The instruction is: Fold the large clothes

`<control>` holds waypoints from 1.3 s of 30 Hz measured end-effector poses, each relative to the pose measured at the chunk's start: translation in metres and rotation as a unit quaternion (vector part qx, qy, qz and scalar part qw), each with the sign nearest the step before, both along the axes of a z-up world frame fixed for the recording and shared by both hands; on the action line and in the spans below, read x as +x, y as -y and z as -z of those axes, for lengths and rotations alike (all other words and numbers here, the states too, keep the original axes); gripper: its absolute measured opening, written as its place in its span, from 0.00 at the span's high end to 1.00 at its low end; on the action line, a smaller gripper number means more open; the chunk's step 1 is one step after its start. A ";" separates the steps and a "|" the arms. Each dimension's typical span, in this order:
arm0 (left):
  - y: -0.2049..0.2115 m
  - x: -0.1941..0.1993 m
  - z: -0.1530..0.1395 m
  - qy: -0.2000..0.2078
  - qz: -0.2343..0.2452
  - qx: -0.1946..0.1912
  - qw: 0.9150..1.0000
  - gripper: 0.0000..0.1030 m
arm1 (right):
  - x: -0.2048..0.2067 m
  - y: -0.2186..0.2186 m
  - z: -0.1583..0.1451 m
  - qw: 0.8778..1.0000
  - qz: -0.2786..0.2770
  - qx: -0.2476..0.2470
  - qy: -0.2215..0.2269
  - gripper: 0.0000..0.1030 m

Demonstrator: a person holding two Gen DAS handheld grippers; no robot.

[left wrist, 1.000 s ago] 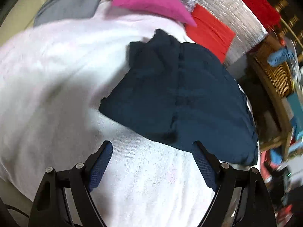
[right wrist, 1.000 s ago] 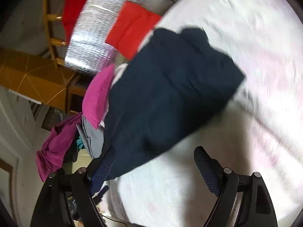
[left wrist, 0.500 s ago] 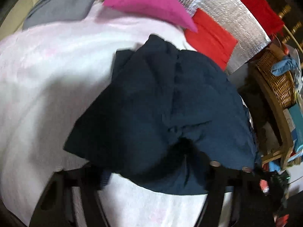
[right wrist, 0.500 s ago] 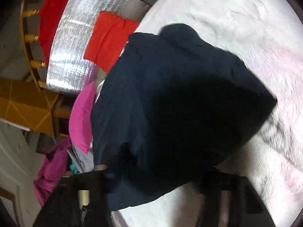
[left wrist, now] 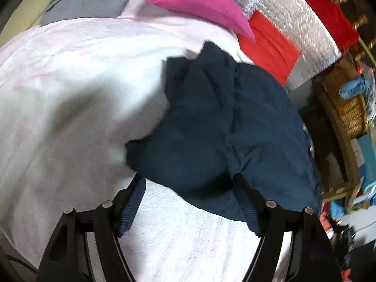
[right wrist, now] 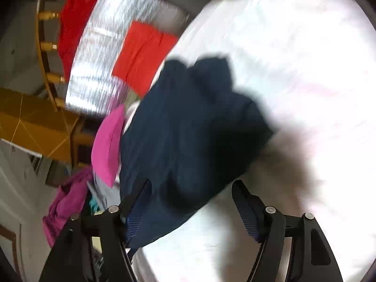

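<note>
The navy garment [left wrist: 218,127] lay bunched and partly folded on the pale pink bed cover [left wrist: 70,94], close to the bed's far edge where a magenta cushion [left wrist: 197,4] and a red cloth [left wrist: 270,44] sat against a silver quilted panel [left wrist: 293,23]. From the left hand-held gripper [left wrist: 190,202] it lay straight ahead and a little right, its near hem reaching in between the jaws, which had just been opening and stood spread, the pads pressing on nothing. From the right hand-held gripper [right wrist: 188,206] the same garment [right wrist: 188,129] lay ahead and to the left, its near corner draped over the left finger; those jaws had also just been opening and were released, with cloth between them but not pinched. The long axis of the bundle seemed to run away from both hands toward the cushion, along the seam seen from the left wrist. Both hands looked about equally near, so the next fold probably called for taking the near hem at two corners.
</note>
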State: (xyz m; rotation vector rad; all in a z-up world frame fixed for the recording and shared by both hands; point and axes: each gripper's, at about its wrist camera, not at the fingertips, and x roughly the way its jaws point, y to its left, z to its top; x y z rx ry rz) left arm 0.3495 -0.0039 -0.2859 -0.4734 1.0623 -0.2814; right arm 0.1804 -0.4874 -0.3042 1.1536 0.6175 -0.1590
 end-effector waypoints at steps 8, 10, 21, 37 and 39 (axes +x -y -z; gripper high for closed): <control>0.006 0.022 0.010 0.000 -0.004 -0.016 1.000 0.24 | 0.029 0.036 0.033 0.997 0.022 0.078 -0.019 0.24; 0.010 0.024 0.010 0.013 0.000 -0.014 1.000 0.36 | 0.041 0.030 0.026 0.998 0.012 0.063 -0.019 0.49; 0.040 0.017 -0.005 0.073 0.023 0.133 0.988 0.37 | 0.048 0.003 -0.003 0.993 0.003 -0.095 -0.063 0.68; 0.060 -0.139 -0.151 0.287 0.016 0.333 0.898 0.14 | -0.057 -0.059 -0.122 0.960 -0.029 -0.278 0.010 0.24; 0.062 -0.157 -0.170 0.307 0.016 0.330 0.892 0.11 | -0.067 -0.078 -0.138 0.951 -0.044 -0.305 0.017 0.24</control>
